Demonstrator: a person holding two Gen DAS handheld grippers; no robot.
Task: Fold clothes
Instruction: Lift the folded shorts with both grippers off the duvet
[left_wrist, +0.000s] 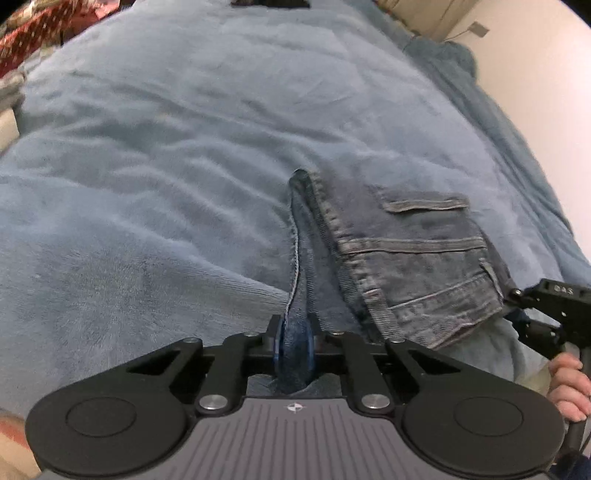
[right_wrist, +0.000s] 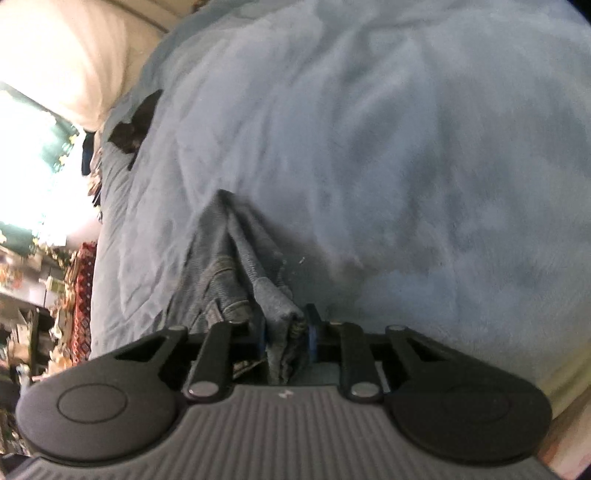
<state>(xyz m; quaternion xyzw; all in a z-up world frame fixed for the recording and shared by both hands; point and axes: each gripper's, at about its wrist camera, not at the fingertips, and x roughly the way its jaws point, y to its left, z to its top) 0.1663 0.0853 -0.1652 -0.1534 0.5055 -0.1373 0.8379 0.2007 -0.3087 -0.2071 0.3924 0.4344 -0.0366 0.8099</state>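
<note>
A pair of blue jeans (left_wrist: 417, 266) lies folded on a light blue fleece blanket (left_wrist: 166, 166), back pocket flap facing up. My left gripper (left_wrist: 294, 343) is shut on a raised edge of the jeans, the denim pinched between its blue pads. In the right wrist view the jeans (right_wrist: 225, 280) run away from the camera in a bunched ridge, and my right gripper (right_wrist: 287, 338) is shut on a thick fold of them. The right gripper's black body (left_wrist: 550, 314) shows at the right edge of the left wrist view, with a hand (left_wrist: 569, 387) on its handle.
The blanket (right_wrist: 369, 147) covers the whole bed. A dark item (right_wrist: 135, 125) lies near the bed's far left corner. A red patterned cloth (left_wrist: 33, 40) sits at the far left. A pale wall (left_wrist: 535, 92) runs along the right. Cluttered shelves (right_wrist: 33, 295) stand beside the bed.
</note>
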